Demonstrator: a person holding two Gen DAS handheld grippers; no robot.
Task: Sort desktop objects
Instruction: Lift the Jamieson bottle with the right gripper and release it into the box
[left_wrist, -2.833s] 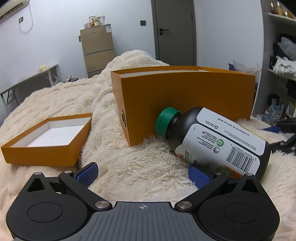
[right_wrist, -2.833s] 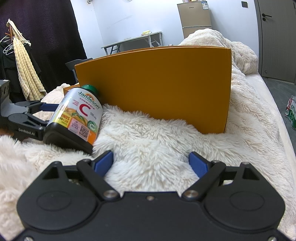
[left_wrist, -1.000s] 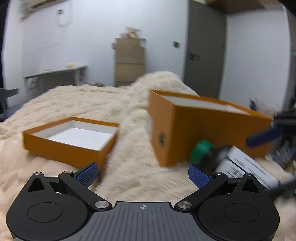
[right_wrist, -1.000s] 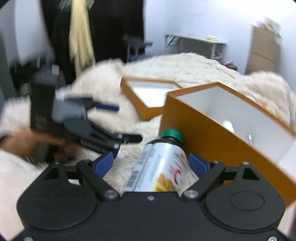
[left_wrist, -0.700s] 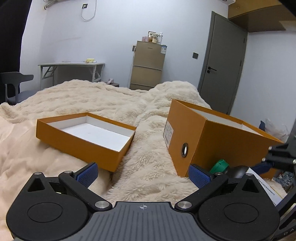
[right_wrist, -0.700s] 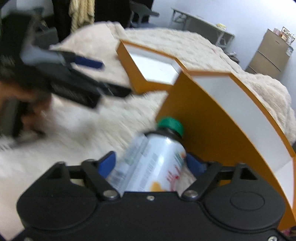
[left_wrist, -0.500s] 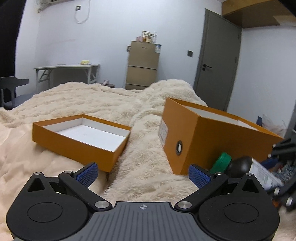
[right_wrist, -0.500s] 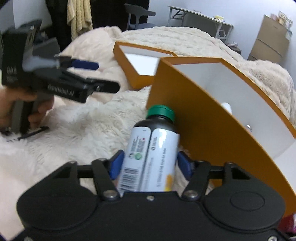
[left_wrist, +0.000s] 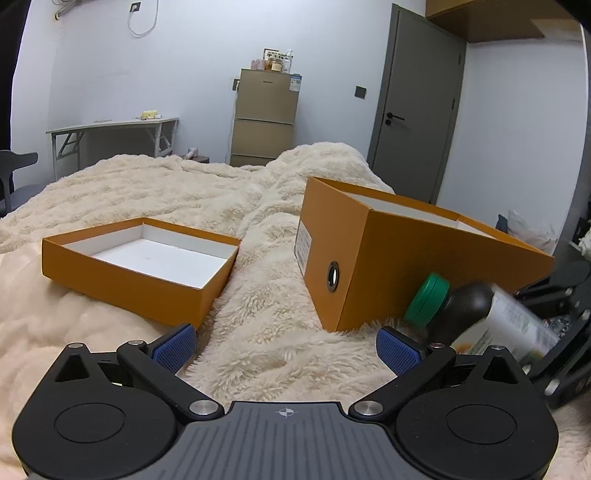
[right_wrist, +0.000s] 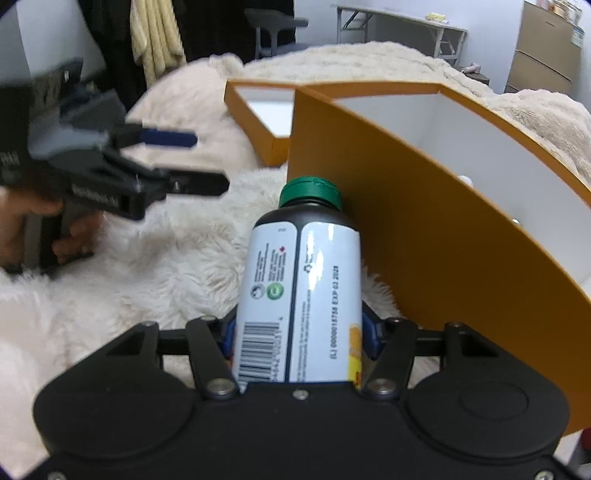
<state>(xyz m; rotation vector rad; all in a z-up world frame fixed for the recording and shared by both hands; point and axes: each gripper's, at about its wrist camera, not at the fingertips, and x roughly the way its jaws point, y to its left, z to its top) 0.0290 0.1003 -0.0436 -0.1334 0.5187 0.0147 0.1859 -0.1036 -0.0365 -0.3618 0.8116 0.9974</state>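
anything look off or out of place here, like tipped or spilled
Nothing is spilled or damaged. The vitamin bottle is not upright: it is held lengthwise in the right gripper, green cap on and almost at the wall of the deep orange box. That box sits tilted on the rumpled blanket.

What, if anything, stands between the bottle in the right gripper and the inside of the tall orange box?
Only the box's own near wall. The bottle, clamped in the right gripper, lies low beside that wall, green cap close against it. The open top looks clear; small items lie inside.
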